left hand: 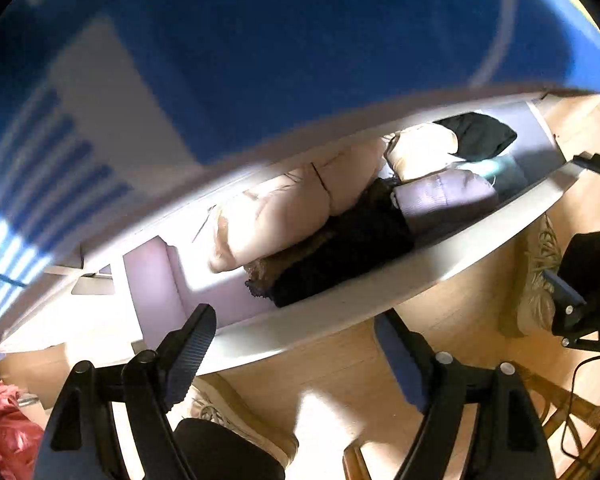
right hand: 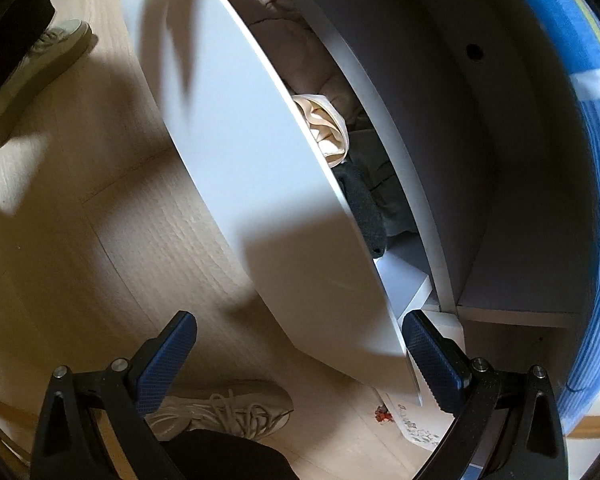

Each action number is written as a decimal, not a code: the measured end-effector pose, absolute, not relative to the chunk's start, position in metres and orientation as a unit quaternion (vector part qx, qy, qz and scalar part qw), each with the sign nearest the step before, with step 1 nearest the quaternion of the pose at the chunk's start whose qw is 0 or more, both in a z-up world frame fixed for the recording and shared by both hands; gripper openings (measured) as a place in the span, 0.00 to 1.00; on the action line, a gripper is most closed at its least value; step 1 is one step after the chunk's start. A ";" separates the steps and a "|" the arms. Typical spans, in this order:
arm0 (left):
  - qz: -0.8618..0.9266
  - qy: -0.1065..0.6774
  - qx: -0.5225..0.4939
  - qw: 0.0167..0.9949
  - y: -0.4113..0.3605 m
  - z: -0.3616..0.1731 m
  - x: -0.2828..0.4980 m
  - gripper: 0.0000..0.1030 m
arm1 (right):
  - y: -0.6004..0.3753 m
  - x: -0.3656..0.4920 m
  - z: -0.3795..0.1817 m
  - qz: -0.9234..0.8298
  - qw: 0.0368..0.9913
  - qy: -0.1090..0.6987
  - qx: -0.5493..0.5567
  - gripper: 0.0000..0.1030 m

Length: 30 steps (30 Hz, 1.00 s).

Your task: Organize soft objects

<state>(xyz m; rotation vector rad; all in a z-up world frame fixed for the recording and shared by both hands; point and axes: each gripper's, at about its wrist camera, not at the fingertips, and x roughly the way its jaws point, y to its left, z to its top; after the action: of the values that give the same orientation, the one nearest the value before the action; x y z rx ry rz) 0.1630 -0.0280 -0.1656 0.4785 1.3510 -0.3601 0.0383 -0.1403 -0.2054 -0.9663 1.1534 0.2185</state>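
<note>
A white drawer (left hand: 340,312) stands pulled out below a blue striped cover (left hand: 300,40). Inside lie a pale pink padded garment (left hand: 284,216), black lace fabric (left hand: 340,256), a folded purple piece (left hand: 444,196), a cream piece (left hand: 420,148) and a black cloth (left hand: 480,136). My left gripper (left hand: 296,356) hangs open above the drawer's front edge, nothing between its fingers. In the right wrist view the drawer front (right hand: 260,160) runs diagonally, with cream cloth (right hand: 328,128) and dark grey cloth (right hand: 364,208) behind it. My right gripper (right hand: 300,360) is wide open, its right finger (right hand: 432,360) beside the panel's lower corner.
Light wooden floor (right hand: 100,240) surrounds the drawer. A person's beige sneakers (right hand: 228,408) (right hand: 40,64) stand close to it. Red fabric (left hand: 4,432) lies at the lower left. A black cable and wicker legs (left hand: 580,412) are at the lower right.
</note>
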 end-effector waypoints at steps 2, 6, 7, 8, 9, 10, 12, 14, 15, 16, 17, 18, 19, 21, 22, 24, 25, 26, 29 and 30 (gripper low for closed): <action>-0.170 0.612 0.228 0.738 -0.031 -0.168 0.157 0.80 | -0.138 0.036 -0.203 0.099 0.726 0.526 -0.432 1.00; -0.175 0.610 0.250 0.731 -0.035 -0.169 0.149 0.84 | -0.142 0.043 -0.200 0.103 0.729 0.536 -0.414 1.00; -0.177 0.610 0.254 0.729 -0.036 -0.170 0.147 0.85 | -0.141 0.041 -0.198 0.104 0.728 0.540 -0.409 1.00; -0.179 0.611 0.257 0.727 -0.037 -0.171 0.144 0.86 | -0.140 0.041 -0.197 0.105 0.727 0.544 -0.406 1.00; -0.180 0.613 0.260 0.724 -0.037 -0.169 0.148 0.87 | -0.143 0.041 -0.199 0.106 0.726 0.546 -0.404 1.00; -0.183 0.614 0.263 0.721 -0.035 -0.172 0.150 0.89 | -0.142 0.040 -0.197 0.107 0.725 0.550 -0.400 1.00; -0.188 0.617 0.273 0.713 -0.038 -0.173 0.147 0.91 | -0.139 0.037 -0.193 0.110 0.723 0.560 -0.390 1.00; -0.190 0.617 0.290 0.707 -0.040 -0.174 0.143 0.91 | -0.138 0.035 -0.190 0.113 0.721 0.568 -0.380 1.00; -0.191 0.616 0.300 0.703 -0.042 -0.174 0.141 0.92 | -0.139 0.036 -0.190 0.115 0.720 0.571 -0.376 1.00; -0.192 0.615 0.310 0.699 -0.041 -0.174 0.141 0.92 | -0.139 0.034 -0.186 0.119 0.720 0.575 -0.370 1.00; -0.192 0.615 0.317 0.696 -0.042 -0.174 0.139 0.92 | -0.138 0.033 -0.184 0.124 0.720 0.579 -0.362 1.00; -0.193 0.615 0.319 0.694 -0.042 -0.174 0.139 0.92 | -0.138 0.033 -0.182 0.128 0.719 0.582 -0.357 1.00; -0.194 0.616 0.321 0.693 -0.042 -0.173 0.139 0.92 | -0.135 0.032 -0.182 0.130 0.718 0.585 -0.353 1.00; -0.196 0.618 0.323 0.690 -0.043 -0.173 0.138 0.92 | -0.131 0.032 -0.182 0.137 0.715 0.591 -0.348 1.00; -0.197 0.619 0.323 0.688 -0.043 -0.172 0.138 0.92 | -0.129 0.031 -0.181 0.140 0.713 0.593 -0.348 1.00; -0.199 0.620 0.327 0.686 -0.044 -0.171 0.138 0.92 | -0.127 0.030 -0.179 0.145 0.708 0.596 -0.350 1.00; -0.200 0.620 0.329 0.684 -0.045 -0.172 0.138 0.92 | -0.124 0.029 -0.179 0.148 0.705 0.598 -0.351 1.00; -0.201 0.620 0.330 0.683 -0.046 -0.176 0.136 0.93 | -0.125 0.029 -0.179 0.150 0.703 0.600 -0.352 1.00; -0.204 0.619 0.337 0.680 -0.050 -0.183 0.131 0.93 | -0.121 0.031 -0.176 0.159 0.695 0.609 -0.346 1.00; -0.204 0.618 0.338 0.680 -0.050 -0.186 0.131 0.93 | -0.120 0.031 -0.175 0.162 0.694 0.613 -0.342 1.00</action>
<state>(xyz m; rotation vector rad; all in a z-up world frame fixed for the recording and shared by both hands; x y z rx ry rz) 0.1312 -0.0498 -0.1861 0.7583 1.3888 -0.4584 0.0311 -0.1199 -0.1746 -0.7648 1.3683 0.3617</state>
